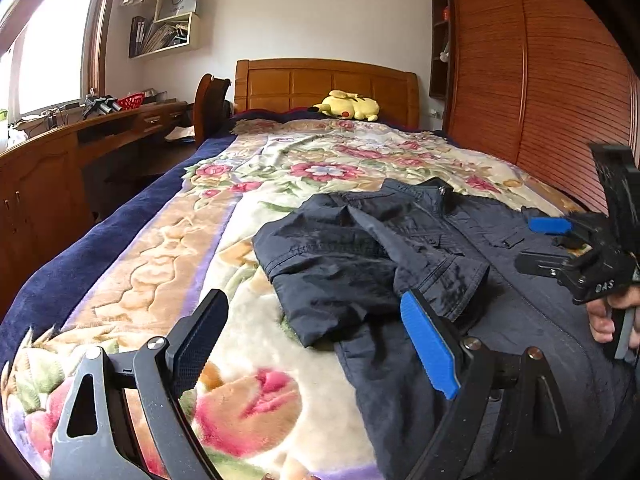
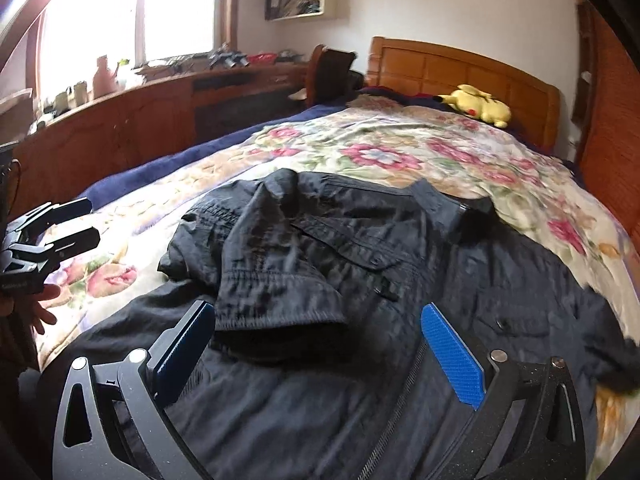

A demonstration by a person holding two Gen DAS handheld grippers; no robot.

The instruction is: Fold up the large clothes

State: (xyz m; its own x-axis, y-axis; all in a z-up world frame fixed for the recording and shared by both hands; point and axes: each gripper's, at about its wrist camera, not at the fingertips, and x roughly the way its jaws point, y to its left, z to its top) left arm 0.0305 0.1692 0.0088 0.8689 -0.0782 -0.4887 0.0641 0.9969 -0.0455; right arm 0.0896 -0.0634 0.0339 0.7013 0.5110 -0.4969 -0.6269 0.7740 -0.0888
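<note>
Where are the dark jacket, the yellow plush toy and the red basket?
dark jacket point(image 2: 320, 248): right wrist view, on its folded-over sleeve.
yellow plush toy point(image 1: 348, 106): left wrist view, on its body.
red basket point(image 1: 131, 101): left wrist view, on its side wall.

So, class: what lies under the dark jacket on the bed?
The dark jacket lies on a floral blanket, which shows all round it. One sleeve is folded onto its front. Whatever sits under the jacket itself is covered.

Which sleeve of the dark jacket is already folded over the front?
The left-side sleeve, cuff lying across the jacket chest. The other sleeve is spread out toward the wardrobe side.
</note>
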